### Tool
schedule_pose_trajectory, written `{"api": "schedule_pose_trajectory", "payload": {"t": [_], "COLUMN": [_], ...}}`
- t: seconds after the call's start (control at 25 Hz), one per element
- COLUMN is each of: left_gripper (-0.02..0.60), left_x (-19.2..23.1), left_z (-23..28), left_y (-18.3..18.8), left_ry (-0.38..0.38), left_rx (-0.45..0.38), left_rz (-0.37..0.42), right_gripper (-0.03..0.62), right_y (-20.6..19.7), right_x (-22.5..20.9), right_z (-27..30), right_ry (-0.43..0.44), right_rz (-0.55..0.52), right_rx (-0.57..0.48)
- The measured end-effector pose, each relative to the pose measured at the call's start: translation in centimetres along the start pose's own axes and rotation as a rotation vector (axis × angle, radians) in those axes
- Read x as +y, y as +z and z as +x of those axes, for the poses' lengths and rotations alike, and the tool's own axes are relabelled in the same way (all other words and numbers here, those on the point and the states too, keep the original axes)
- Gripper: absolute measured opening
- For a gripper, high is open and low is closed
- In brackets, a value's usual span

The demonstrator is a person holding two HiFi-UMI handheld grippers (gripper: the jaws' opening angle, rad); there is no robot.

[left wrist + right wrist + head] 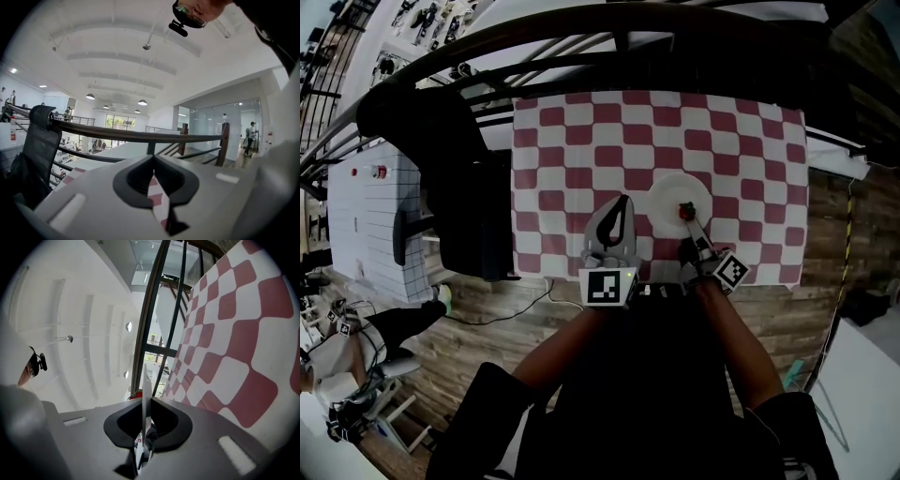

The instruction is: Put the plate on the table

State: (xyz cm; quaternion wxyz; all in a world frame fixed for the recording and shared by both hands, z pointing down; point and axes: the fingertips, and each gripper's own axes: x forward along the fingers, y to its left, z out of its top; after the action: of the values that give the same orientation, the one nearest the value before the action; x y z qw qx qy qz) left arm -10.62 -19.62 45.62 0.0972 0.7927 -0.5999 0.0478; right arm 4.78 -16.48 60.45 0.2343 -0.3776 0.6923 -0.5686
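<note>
Backdrop: red-and-white checked cloth over the counter (pixel 750 150), upper centre of the head view; dark railing beyond.
Plate: white plate (pixel 667 192), centre-right of the cloth; edge-on in the right gripper view; contact with the cloth not determinable.
Right tongs (pixel 688 221): clamped on the plate's near rim; small red object (pixel 685 210) just past the tips.
Left tongs (pixel 619 208): just left of the plate, apart from it; narrowly parted, nothing between.
Step in hand, as judged: settling the plate onto the counter.
Technique: plate kept level with the cloth; lowered until the whole base rests; grip released only then; withdrawal straight back from the rim, to avoid tipping the plate.
</note>
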Motion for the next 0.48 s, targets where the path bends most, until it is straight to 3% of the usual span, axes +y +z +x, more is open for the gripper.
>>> {"api": "schedule_pose_trajectory", "payload": {"t": [0.48], "left_gripper": [0.009], "left_x": [0.2], "left_z": [1.0], "left_y": [-1.3], "left_ry": [0.02], "left_rx": [0.073], "left_rz": [0.001], "right_gripper": [0.018], "right_y": [-1.0], "right_x": [-6.4], "right_z": [1.0], "right_ry": [-0.041], "right_rz": [0.017], "right_rx": [0.063]}}
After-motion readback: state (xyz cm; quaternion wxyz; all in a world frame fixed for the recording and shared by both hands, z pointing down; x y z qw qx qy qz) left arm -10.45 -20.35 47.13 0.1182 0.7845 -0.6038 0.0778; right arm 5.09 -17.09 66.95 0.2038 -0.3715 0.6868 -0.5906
